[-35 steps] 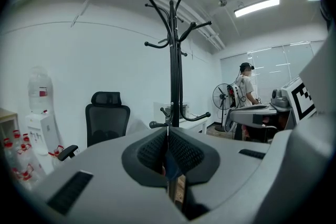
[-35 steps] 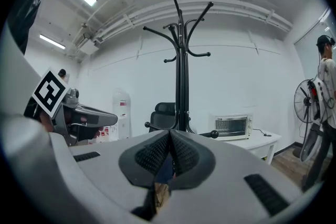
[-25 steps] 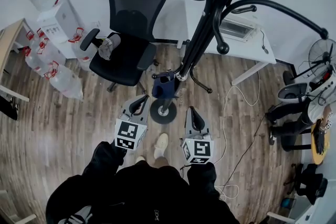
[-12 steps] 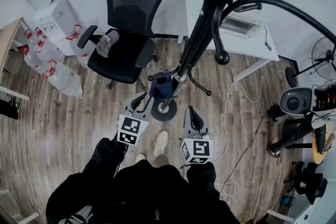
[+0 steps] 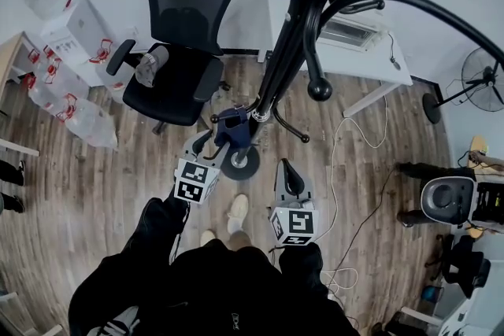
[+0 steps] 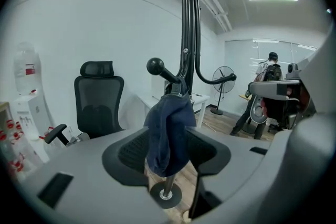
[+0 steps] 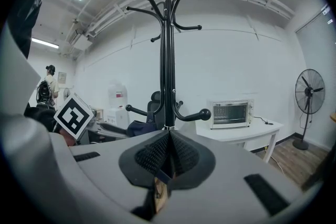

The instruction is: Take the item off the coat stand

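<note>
A dark blue cloth item (image 5: 234,127) hangs from a low hook of the black coat stand (image 5: 290,43). In the left gripper view the blue item (image 6: 167,128) droops in front of the stand's pole (image 6: 185,34). My left gripper (image 5: 209,144) has just been opening its jaws. They now stand wide on either side of the blue item, and the pads do not press on it. My right gripper (image 5: 287,168) is level with the stand's base (image 5: 239,163) and to its right. Its pads (image 7: 168,157) are closed together on nothing.
A black office chair (image 5: 183,35) stands behind and left of the stand, beside a water dispenser (image 5: 69,20) and spare bottles. A white table (image 5: 370,67) carries a toaster oven (image 5: 353,34). A cable (image 5: 337,169) trails on the wooden floor. A fan (image 5: 484,83) is far right. A person (image 6: 266,93) stands at the right of the left gripper view.
My left gripper has moved forward to the hanging blue item and its jaws have opened around it. The right gripper has hardly shifted.
</note>
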Demonstrator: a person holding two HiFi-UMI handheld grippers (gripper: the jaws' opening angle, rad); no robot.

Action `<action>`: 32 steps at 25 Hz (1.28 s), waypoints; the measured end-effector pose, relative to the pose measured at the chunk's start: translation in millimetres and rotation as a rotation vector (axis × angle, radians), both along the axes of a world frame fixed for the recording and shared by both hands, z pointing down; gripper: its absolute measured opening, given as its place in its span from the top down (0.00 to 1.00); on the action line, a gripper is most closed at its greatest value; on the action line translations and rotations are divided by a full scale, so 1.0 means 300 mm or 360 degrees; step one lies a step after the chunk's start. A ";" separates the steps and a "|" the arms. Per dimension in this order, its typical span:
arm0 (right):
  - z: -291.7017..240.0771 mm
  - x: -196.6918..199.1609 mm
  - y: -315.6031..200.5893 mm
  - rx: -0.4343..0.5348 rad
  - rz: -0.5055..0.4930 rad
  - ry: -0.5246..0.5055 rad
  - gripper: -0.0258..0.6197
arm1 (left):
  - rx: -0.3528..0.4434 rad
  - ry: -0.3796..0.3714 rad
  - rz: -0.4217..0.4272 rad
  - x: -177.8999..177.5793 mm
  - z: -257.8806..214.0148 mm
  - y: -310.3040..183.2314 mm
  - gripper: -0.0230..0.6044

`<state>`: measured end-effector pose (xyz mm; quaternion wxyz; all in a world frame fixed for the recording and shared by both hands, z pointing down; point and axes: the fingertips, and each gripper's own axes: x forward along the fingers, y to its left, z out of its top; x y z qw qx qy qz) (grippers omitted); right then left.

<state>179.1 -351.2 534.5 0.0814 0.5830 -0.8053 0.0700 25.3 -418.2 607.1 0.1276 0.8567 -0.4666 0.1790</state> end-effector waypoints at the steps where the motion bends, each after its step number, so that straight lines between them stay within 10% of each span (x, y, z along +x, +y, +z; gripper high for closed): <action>1: 0.000 0.005 0.001 0.0000 0.0006 0.0001 0.93 | -0.0005 -0.0003 -0.0003 0.002 0.007 -0.005 0.64; 12: 0.005 0.024 0.002 -0.0005 0.0025 0.0006 0.93 | 0.0015 -0.0077 -0.0087 -0.003 0.019 -0.042 0.90; 32: -0.032 0.022 0.043 0.0031 0.0033 0.0010 0.93 | 0.0109 0.0067 -0.0101 -0.020 -0.124 0.006 0.91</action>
